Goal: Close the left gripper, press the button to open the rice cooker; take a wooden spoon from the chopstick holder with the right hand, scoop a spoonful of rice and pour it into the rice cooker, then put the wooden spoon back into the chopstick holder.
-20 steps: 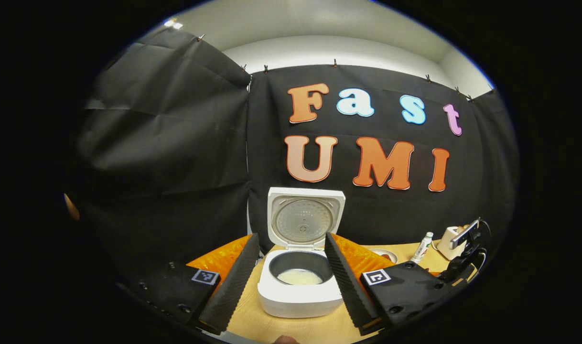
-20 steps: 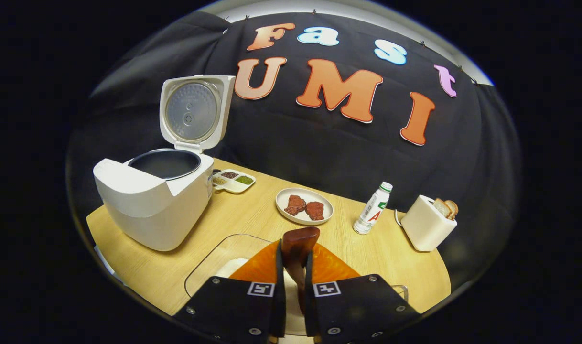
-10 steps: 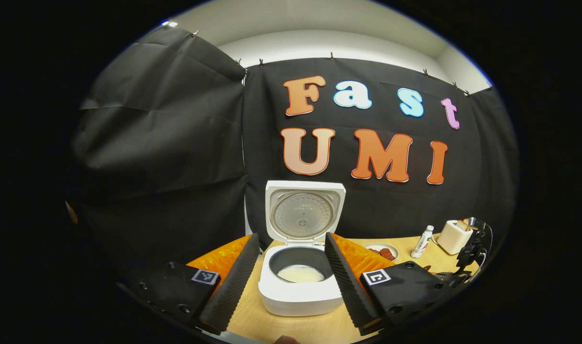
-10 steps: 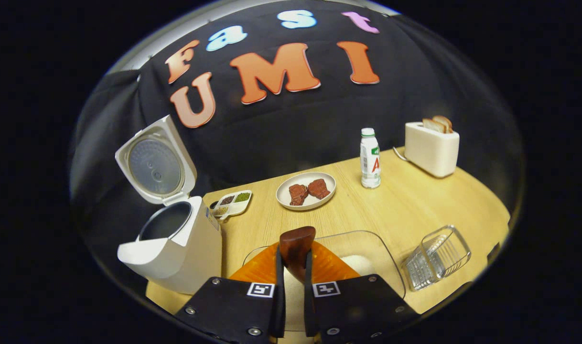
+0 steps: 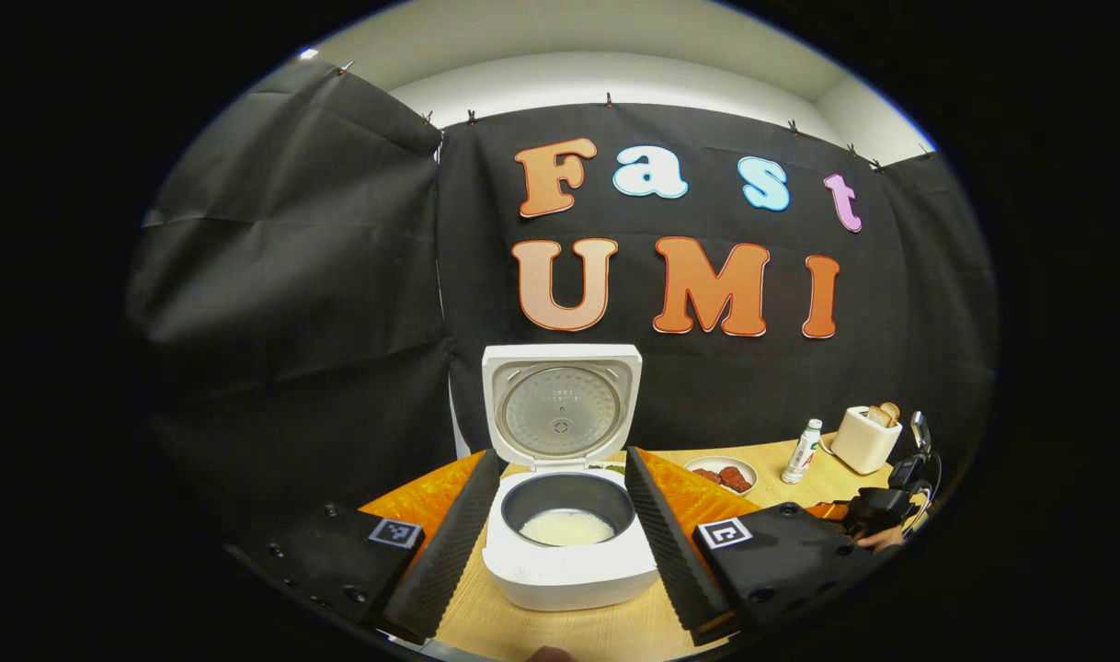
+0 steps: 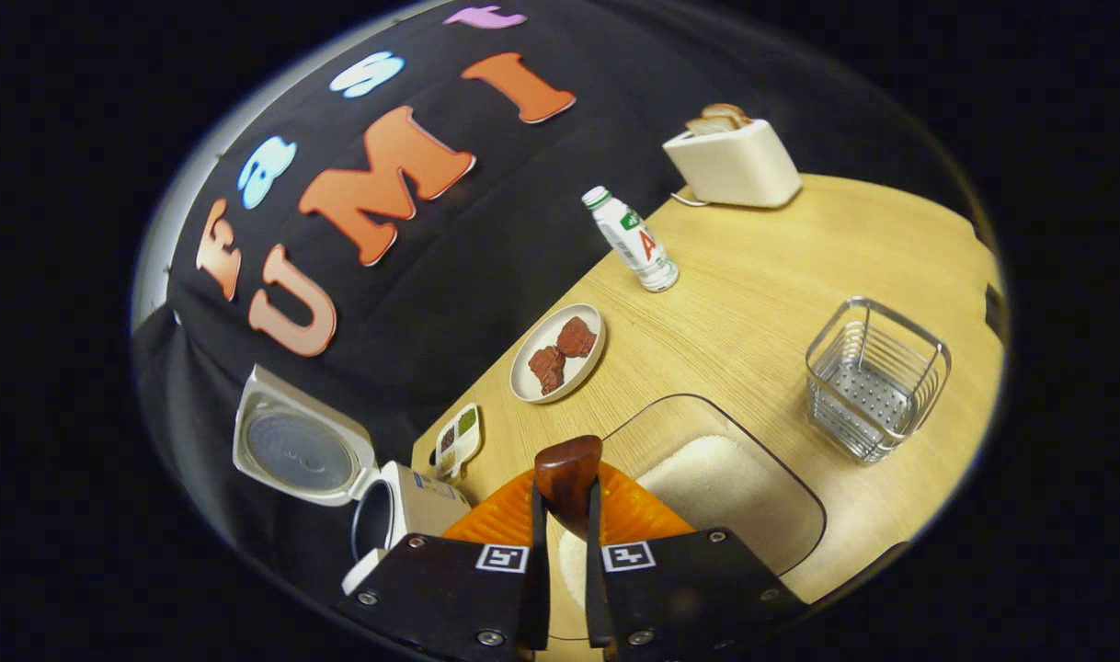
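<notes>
Wooden spoon (image 6: 567,478) lengthwise between right tongs (image 6: 565,552)

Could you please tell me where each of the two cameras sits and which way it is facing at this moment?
Left gripper view: rides the left gripper, level, facing the open rice cooker; its open fingers frame the pot.
Right gripper view: rides the right gripper, rolled, looking down over the rice tray and wire chopstick holder; its fingers clamp the wooden spoon.
Shared: rice cooker, meat plate, bottle, toaster.
</notes>
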Tool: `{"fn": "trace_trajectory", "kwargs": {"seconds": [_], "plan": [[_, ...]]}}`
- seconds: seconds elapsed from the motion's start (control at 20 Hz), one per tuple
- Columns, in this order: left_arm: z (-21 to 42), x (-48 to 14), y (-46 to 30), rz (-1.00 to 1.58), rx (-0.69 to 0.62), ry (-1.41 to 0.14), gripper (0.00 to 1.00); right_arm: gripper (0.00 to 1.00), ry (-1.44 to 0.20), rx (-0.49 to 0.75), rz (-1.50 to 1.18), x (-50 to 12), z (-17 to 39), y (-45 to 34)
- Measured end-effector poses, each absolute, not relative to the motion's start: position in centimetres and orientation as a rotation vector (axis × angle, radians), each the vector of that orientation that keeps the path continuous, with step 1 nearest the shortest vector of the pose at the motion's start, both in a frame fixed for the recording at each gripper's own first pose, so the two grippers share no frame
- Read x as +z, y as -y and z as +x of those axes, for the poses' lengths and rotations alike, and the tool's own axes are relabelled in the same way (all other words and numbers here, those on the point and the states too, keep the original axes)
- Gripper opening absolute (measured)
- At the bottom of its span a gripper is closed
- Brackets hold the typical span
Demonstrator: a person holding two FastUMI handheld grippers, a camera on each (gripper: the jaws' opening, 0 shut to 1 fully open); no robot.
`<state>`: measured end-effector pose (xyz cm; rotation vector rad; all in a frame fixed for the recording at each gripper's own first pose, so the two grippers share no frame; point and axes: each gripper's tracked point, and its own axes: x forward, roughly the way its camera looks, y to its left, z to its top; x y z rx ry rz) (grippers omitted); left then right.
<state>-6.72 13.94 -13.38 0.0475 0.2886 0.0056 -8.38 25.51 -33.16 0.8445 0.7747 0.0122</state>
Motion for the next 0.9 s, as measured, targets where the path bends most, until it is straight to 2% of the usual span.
{"fn": "trace_trajectory", "kwargs": {"seconds": [0.35, 0.4, 0.45, 0.9], "plan": [[-6.1, -13.1, -12.6, 0.059, -0.023, -0.278, 0.93, 0.15, -0.812, -0.048, 1.12, -33.9, -8.3, -23.6], [-5.9, -13.1, -12.3, 0.057, -0.025, -0.276, 0.93, 0.11, -0.813, -0.056, 1.156, -33.6, -8.3, -22.8], [-5.8, -13.1, -12.2, 0.053, -0.026, -0.273, 0.93, 0.15, -0.793, -0.066, 1.191, -33.1, -8.0, -22.0], [-5.3, -12.2, -10.5, 0.044, -0.042, -0.242, 0.93, 0.15, -0.677, -0.039, 1.487, -28.3, -6.0, -17.3]]}}
